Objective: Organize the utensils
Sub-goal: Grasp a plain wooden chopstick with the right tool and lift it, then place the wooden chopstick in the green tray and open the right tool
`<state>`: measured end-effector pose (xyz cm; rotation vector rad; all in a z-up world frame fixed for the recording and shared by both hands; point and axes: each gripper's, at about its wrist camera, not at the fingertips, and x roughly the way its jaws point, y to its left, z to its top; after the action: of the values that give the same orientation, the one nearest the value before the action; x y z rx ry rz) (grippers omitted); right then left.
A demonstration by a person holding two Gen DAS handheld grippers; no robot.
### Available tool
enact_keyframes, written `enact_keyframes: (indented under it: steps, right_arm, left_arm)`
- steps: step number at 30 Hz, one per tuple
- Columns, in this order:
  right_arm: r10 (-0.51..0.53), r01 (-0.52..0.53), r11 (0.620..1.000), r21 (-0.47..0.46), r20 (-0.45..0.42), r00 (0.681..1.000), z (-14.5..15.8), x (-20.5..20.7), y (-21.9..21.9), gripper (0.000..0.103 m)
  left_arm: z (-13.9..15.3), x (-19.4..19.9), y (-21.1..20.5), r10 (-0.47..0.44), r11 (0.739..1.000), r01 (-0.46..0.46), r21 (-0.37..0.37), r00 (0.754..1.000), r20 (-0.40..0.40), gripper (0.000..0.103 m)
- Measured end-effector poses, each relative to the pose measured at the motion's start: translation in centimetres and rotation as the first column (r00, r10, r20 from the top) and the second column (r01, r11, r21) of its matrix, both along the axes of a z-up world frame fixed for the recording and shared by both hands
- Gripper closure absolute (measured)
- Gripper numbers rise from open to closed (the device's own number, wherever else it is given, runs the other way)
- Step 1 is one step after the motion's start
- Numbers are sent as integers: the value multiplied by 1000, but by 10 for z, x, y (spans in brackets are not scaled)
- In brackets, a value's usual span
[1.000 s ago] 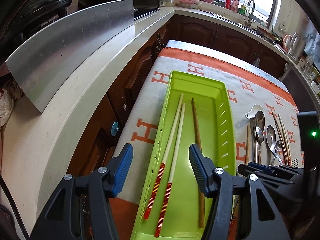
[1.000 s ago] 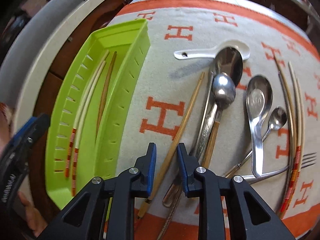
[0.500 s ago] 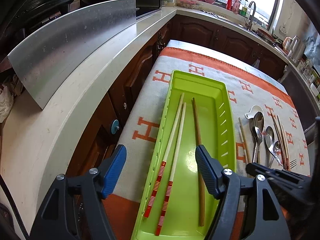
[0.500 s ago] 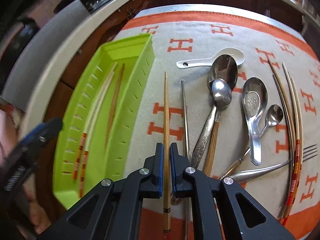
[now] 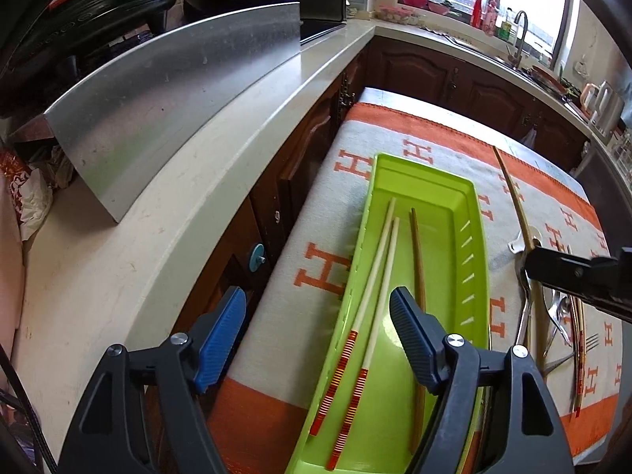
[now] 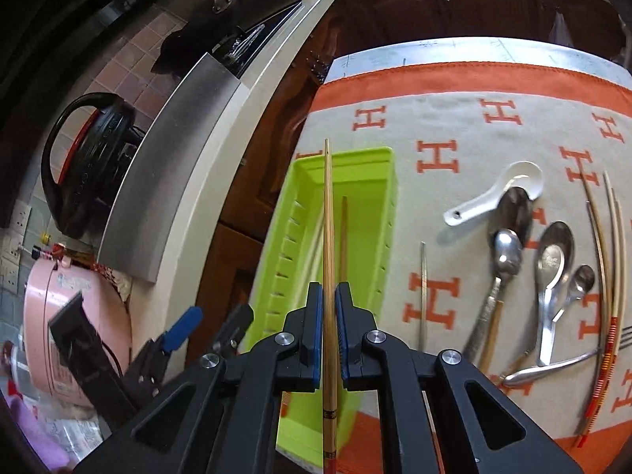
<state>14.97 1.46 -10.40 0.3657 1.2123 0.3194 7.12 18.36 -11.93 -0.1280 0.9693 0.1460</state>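
My right gripper point(image 6: 328, 296) is shut on a bamboo chopstick point(image 6: 328, 221) and holds it in the air over the green tray point(image 6: 379, 158), pointing along it. The same chopstick point(image 5: 511, 193) and gripper show at the right of the left wrist view. The green tray point(image 5: 480, 260) holds two pale chopsticks with red-striped ends point(image 5: 375, 276) and one brown chopstick point(image 5: 418, 260). My left gripper point(image 5: 318, 331) is open and empty above the tray's near left edge. Spoons point(image 6: 507, 252), a white ceramic spoon point(image 6: 493, 193) and more chopsticks point(image 6: 610, 245) lie on the cloth to the right.
An orange and grey cloth point(image 6: 438, 130) covers the table. A fork point(image 6: 628, 339) lies at the cloth's right edge. A pale countertop point(image 5: 158, 217) with a metal panel point(image 5: 170, 91) runs along the left. A single metal chopstick point(image 6: 422, 292) lies beside the tray.
My right gripper closed on the bamboo chopstick, lifted it off the cloth and carried it left over the green tray. My left gripper drew back slightly and stayed open.
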Motion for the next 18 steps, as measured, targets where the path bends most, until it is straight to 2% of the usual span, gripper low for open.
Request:
enact_keyframes:
  steps: [3,7,10,18]
  right_arm:
    - [-6,6,1000,-19,-13,1000,-4,15,10,90]
    - [7,-7,999,-39,14,1000,-4,18,9,86]
    - [4,-2,999,-53,31,1000,-6,17,-4,86]
    - [7,16,986,-167,133,991,13,-12,-54,85]
  left_arm:
    - [1,0,3,13,1000,-13,-1,1000,-1,29]
    - [1,-1,1,8,1000,-8,4,1000,-3,29]
    - [0,0,-4,-5,1000,5,9,1000,-9,29]
    - [4,-3,-27,-58,998,58,20,998,-8,29]
